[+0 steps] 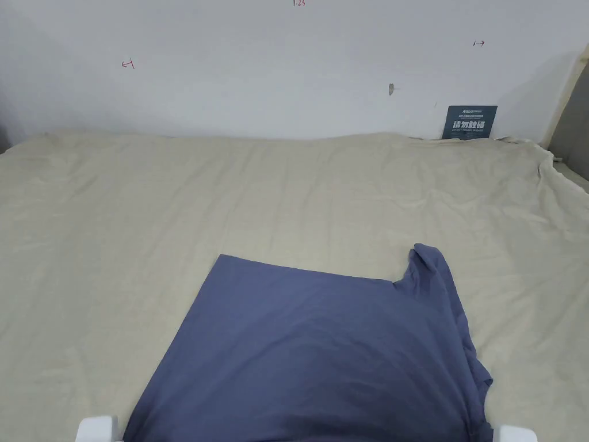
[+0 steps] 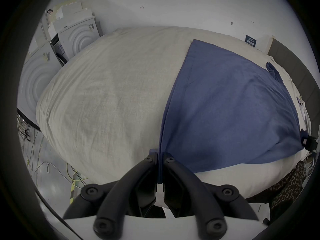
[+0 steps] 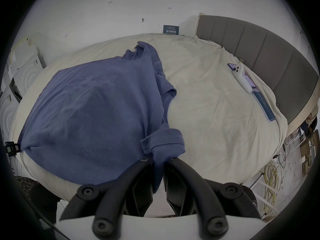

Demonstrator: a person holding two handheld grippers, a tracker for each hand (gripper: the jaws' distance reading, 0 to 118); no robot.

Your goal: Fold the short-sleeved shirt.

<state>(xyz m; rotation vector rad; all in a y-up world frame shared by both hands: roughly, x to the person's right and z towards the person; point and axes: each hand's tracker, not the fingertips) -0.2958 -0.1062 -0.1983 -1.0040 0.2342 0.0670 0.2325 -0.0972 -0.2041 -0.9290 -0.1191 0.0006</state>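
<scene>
- Left gripper (image 2: 160,157): jaws pressed together, pinching the near left edge of the blue short-sleeved cotton shirt (image 1: 322,351).
- Shirt: spread over the beige-sheeted bed (image 1: 230,190), one sleeve (image 1: 431,265) bunched at its far right.
- Right gripper (image 3: 157,160): jaws clamped on the shirt's gathered near right sleeve.

You are in a makeshift bedroom set: a bed (image 1: 172,195) with a padded headboard (image 3: 259,49) beside stacked washing machines (image 2: 76,37), loose cables (image 3: 271,179) on bare floor.
</scene>
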